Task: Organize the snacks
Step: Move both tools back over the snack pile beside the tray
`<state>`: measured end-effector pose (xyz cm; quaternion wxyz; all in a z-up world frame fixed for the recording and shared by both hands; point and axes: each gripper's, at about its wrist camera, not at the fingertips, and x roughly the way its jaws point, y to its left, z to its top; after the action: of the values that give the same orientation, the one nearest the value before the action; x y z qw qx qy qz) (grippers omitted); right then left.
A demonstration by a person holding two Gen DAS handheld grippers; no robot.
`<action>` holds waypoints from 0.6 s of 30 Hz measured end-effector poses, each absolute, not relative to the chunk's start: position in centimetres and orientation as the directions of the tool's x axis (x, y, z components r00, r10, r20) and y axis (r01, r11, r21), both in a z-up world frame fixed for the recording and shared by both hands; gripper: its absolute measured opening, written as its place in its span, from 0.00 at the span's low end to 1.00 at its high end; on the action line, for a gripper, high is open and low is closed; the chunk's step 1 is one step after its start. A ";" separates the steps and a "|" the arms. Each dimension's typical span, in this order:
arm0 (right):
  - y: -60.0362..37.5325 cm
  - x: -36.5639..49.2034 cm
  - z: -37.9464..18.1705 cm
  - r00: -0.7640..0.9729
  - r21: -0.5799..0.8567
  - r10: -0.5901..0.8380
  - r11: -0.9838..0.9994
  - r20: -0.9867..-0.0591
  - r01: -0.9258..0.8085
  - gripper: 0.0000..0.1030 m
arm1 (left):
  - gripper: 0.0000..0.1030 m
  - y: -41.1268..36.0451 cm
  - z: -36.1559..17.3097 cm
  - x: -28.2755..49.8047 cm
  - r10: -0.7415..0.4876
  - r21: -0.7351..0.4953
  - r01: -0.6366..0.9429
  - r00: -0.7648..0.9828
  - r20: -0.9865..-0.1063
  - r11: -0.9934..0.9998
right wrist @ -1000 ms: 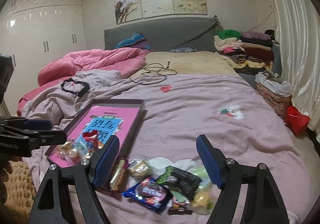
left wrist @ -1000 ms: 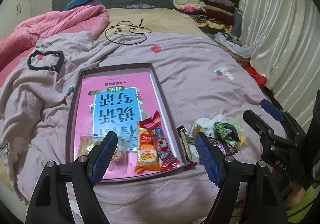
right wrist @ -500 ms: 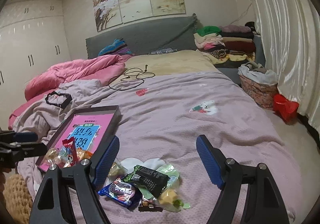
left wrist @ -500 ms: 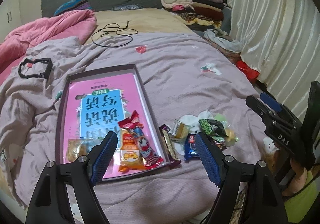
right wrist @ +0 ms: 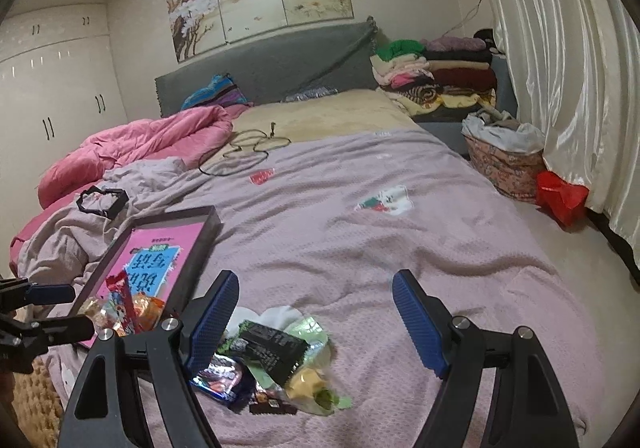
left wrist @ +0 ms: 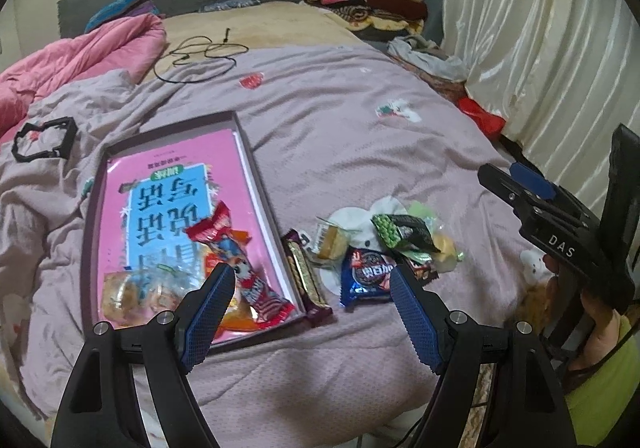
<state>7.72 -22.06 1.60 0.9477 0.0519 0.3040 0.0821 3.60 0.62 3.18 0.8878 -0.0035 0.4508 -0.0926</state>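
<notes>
A shallow dark-rimmed tray (left wrist: 256, 171) lies on the purple bedspread, with a pink and blue booklet as its floor. Several snacks sit at its near end, among them a red and blue wrapper (left wrist: 236, 260) and a clear bag of cakes (left wrist: 132, 294). A brown bar (left wrist: 306, 278) rests against the tray's right rim. To its right lies a loose pile: a blue cookie pack (left wrist: 370, 276), a dark green pack (left wrist: 402, 230), a small cake (left wrist: 332, 244). My left gripper (left wrist: 310, 294) hovers open above the tray's near right corner. My right gripper (right wrist: 316, 308) hangs open over the pile (right wrist: 276, 360), empty.
A black plastic frame (left wrist: 42, 139) and a coiled cable (left wrist: 200, 55) lie farther up the bed. A pink duvet (left wrist: 80, 51) is bunched at the left. Folded clothes (right wrist: 432, 75), a basket (right wrist: 504, 155) and a red bag (right wrist: 560, 195) stand by the curtain at the right.
Both grippers have shifted sideways and rolled slightly, so the tray and snack pile now sit farther left in each view. Their jaws kept the same width. No snack has moved.
</notes>
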 end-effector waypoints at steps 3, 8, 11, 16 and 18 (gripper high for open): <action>-22.3 7.8 0.8 0.785 0.152 0.175 0.983 -0.594 -0.104 0.76 | 0.78 -0.1 2.5 3.7 -0.174 -0.089 0.176 0.560 -0.810 0.980; -22.0 7.9 -1.0 0.738 0.150 0.173 0.984 -0.652 -0.098 0.76 | 0.78 -1.2 1.5 4.0 -0.178 -0.086 0.193 0.534 -0.826 0.977; -21.6 7.9 -1.9 0.710 0.140 0.176 0.984 -0.682 -0.110 0.76 | 0.78 -1.8 0.9 4.3 -0.179 -0.085 0.200 0.520 -0.835 0.976; -21.1 8.0 -3.8 0.649 0.109 0.173 0.984 -0.741 -0.138 0.76 | 0.78 -2.8 -0.4 5.0 -0.181 -0.088 0.207 0.487 -0.854 0.974; -21.0 8.1 -4.5 0.621 0.100 0.172 0.984 -0.764 -0.148 0.76 | 0.78 -3.3 -1.0 5.3 -0.181 -0.088 0.211 0.474 -0.862 0.974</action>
<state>8.09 -21.00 -4.55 0.9003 0.0136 0.4259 0.0889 5.35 -3.32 -0.97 0.8585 0.0150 0.4998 -0.1140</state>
